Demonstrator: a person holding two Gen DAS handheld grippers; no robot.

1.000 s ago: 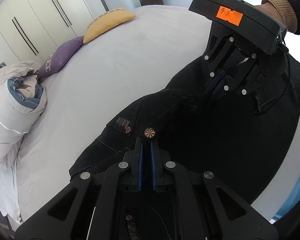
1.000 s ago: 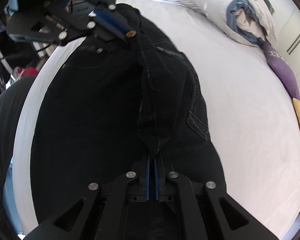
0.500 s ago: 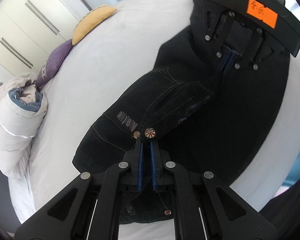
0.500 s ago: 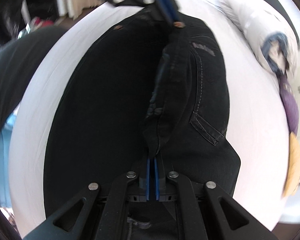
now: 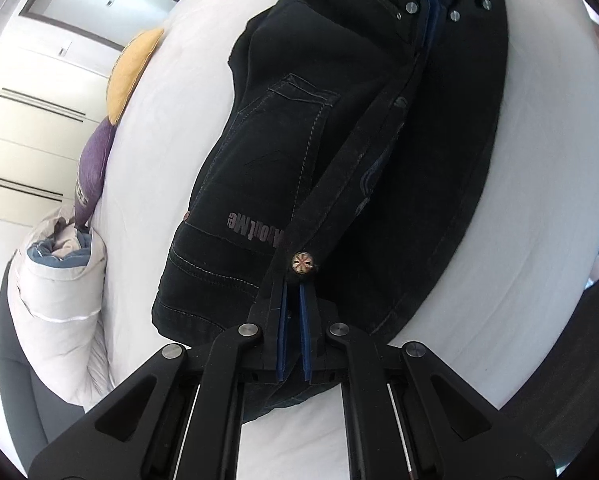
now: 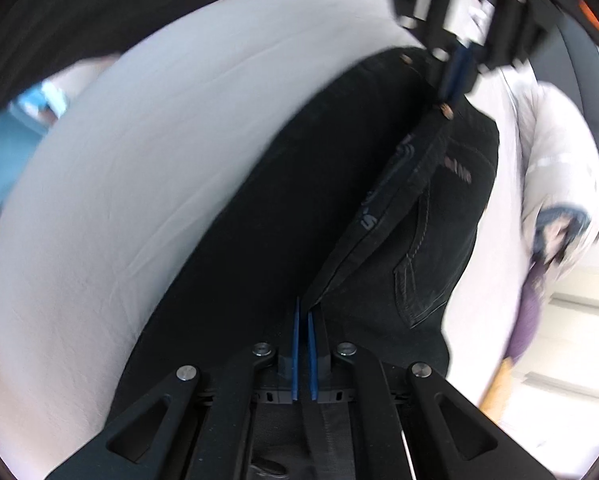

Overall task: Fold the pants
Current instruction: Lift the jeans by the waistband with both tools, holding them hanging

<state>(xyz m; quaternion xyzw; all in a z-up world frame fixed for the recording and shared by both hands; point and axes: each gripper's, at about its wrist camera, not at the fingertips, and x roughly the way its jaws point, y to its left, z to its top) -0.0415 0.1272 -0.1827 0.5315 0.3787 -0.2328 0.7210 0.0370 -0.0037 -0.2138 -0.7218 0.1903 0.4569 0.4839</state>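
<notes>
Black jeans (image 5: pixel 283 152) hang over a white bed (image 5: pixel 155 128), their waistband stretched taut between my two grippers. My left gripper (image 5: pixel 293 292) is shut on the waistband end beside a metal button (image 5: pixel 302 261). In the same view the right gripper (image 5: pixel 429 8) pinches the far end at the top. From the right wrist view my right gripper (image 6: pixel 303 316) is shut on the waistband of the jeans (image 6: pixel 431 216), and the left gripper (image 6: pixel 457 68) holds the other end by the button (image 6: pixel 445 111). A back pocket and a printed logo face the pillows.
A rolled white and blue duvet (image 5: pixel 55 300) lies at the bed's left side, with a purple cushion (image 5: pixel 93 168) and a yellow cushion (image 5: pixel 133 68) beyond it. White wardrobe doors (image 5: pixel 23 120) stand behind. The white sheet (image 6: pixel 139 168) spreads left of the jeans.
Both grippers have swung across the bed and rolled, carrying the jeans with them. The waistband, slack a second ago, is now pulled straight between them.
</notes>
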